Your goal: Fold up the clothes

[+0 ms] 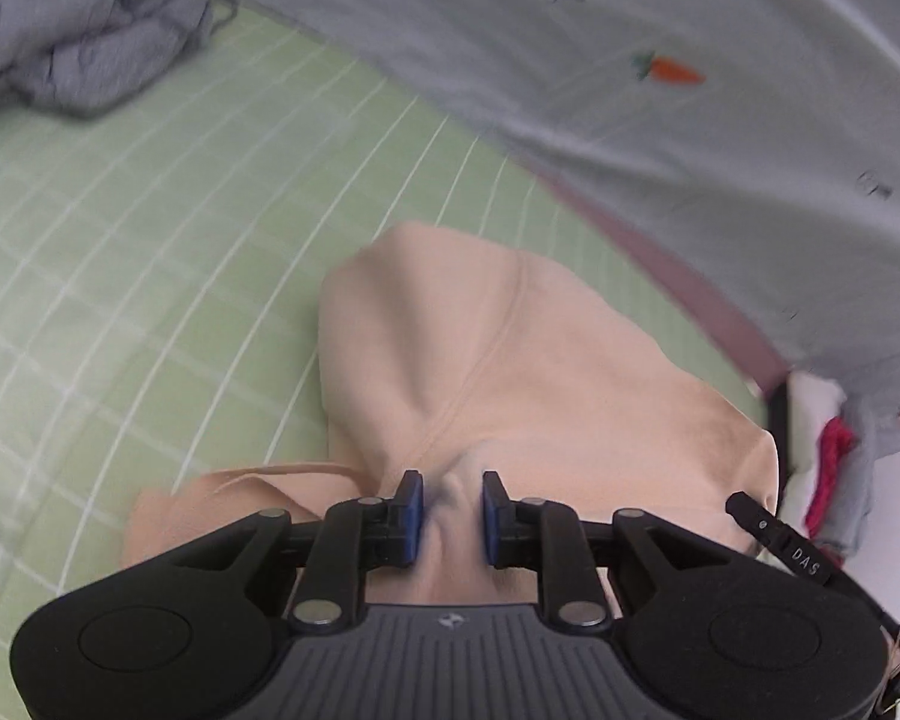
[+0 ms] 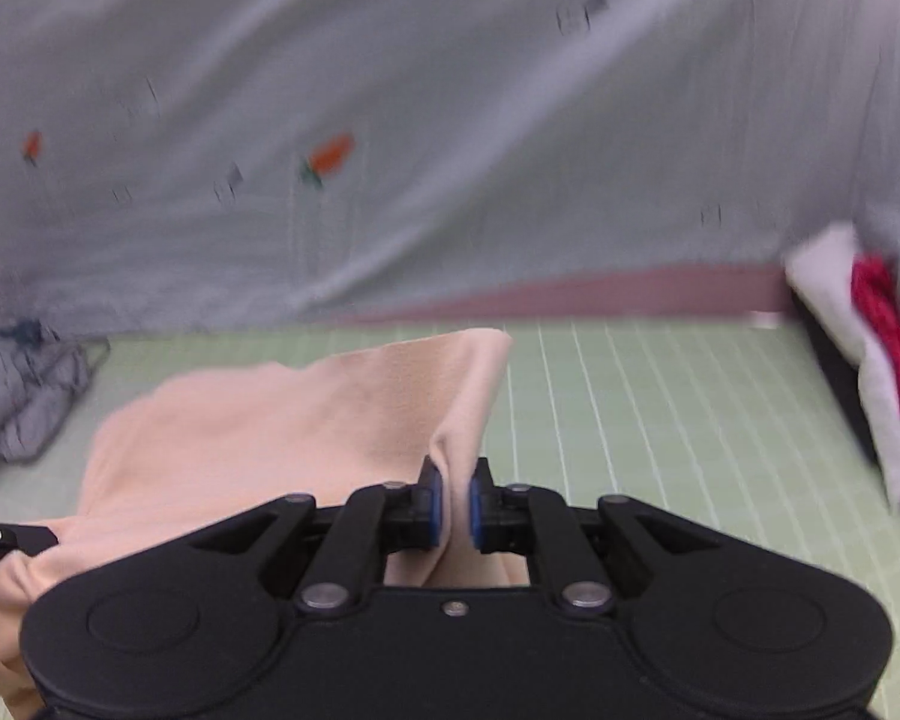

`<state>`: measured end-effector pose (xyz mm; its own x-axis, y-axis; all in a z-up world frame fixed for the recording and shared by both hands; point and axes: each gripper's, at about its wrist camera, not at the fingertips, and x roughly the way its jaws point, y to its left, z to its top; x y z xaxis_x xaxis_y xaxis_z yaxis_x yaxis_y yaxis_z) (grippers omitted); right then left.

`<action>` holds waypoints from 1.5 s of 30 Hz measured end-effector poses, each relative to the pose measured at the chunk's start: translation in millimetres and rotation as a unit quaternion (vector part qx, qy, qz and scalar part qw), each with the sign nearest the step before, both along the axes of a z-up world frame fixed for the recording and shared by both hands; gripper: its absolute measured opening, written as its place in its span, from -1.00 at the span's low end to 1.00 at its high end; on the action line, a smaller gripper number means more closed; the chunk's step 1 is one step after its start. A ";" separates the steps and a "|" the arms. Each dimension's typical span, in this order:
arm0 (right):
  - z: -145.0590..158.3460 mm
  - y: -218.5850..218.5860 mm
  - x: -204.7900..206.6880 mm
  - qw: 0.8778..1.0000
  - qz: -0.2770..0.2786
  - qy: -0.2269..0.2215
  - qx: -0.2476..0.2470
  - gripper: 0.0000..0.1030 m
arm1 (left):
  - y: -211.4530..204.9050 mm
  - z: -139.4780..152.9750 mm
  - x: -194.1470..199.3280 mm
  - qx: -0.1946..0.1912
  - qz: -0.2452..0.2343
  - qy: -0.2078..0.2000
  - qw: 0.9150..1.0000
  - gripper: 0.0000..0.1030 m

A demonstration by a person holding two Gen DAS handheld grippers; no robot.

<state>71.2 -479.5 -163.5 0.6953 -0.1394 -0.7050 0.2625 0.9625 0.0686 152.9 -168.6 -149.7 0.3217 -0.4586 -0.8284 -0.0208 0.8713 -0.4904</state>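
Both claws pinch the bunched, creased peach garment.

Both wrist views look forward, close over the green checked sheet, toward the gray cloth backdrop.

The left gripper is pointing forward and downward, its two blue-padded fingers sitting close together and pinching a bunched fold of the peach garment between them. The right gripper is pointing forward at a lower angle, its blue pads nearly meeting and clamping a raised ridge of the same garment. The tip of the other gripper is poking in at each view's edge.
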 end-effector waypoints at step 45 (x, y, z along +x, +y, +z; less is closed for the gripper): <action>-74.2 -50.3 -106.9 0.980 -0.156 0.110 0.053 0.23 | 130.4 66.7 7.4 0.222 0.216 -0.181 0.933 -0.81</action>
